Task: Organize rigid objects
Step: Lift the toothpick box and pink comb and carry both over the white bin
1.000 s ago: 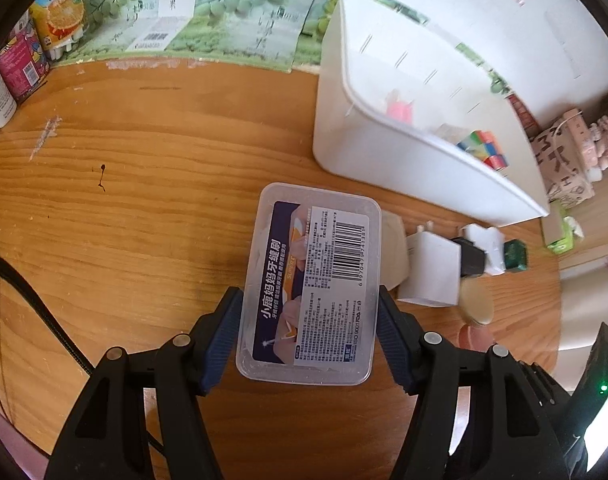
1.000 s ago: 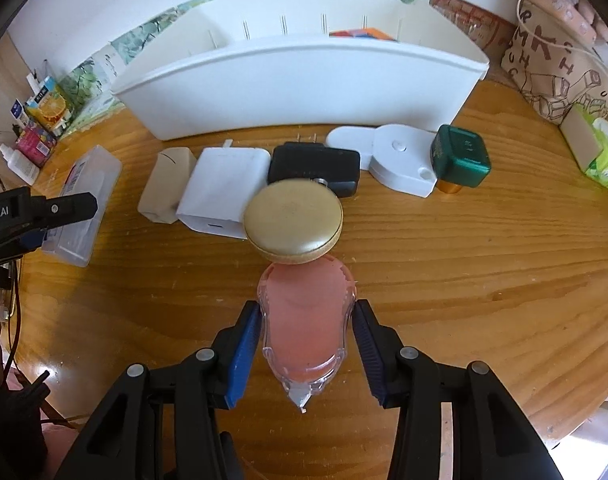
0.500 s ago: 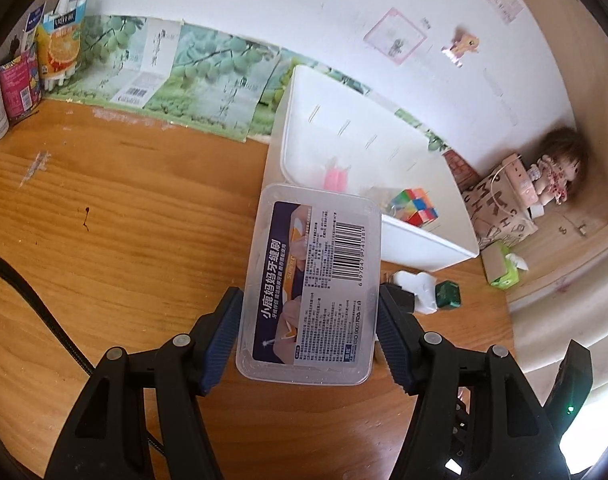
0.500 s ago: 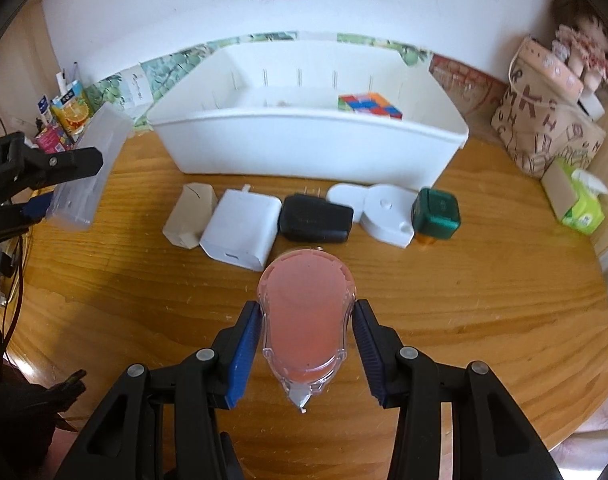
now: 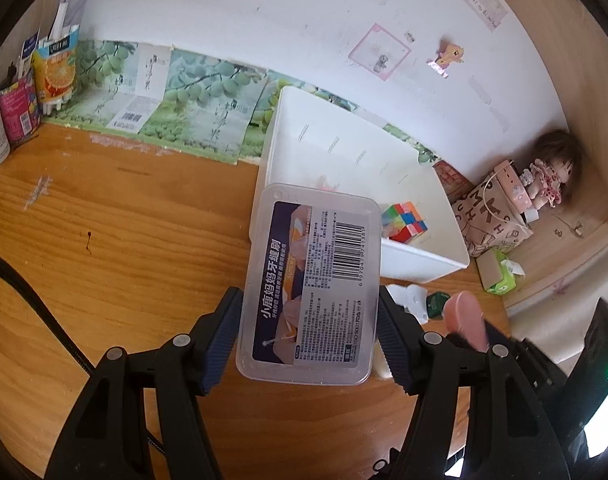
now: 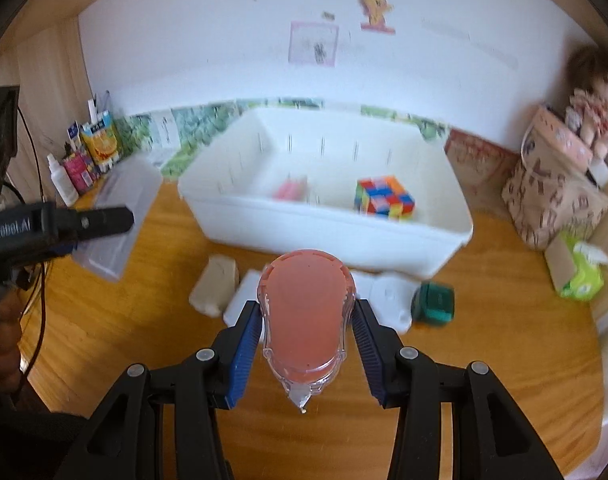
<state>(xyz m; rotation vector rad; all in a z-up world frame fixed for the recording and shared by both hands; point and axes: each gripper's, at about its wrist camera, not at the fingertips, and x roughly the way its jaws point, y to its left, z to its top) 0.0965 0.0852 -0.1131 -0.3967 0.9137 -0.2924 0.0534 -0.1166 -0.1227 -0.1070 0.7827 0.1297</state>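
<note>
Two things are lying in the white bin (image 6: 384,236): a colour cube (image 6: 385,197) and a pink item (image 6: 291,189). Left tongs (image 5: 309,332) are gripping a clear floss box (image 5: 316,280); right tongs (image 6: 306,354) are gripping a pink correction tape (image 6: 306,316).

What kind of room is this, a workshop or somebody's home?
Most likely a home, perhaps a child's desk corner. A doll sits against the wall by a patterned bag, cartoon stickers dot the wall, and a colourful puzzle cube lies in a white storage bin on the wooden table.
</note>
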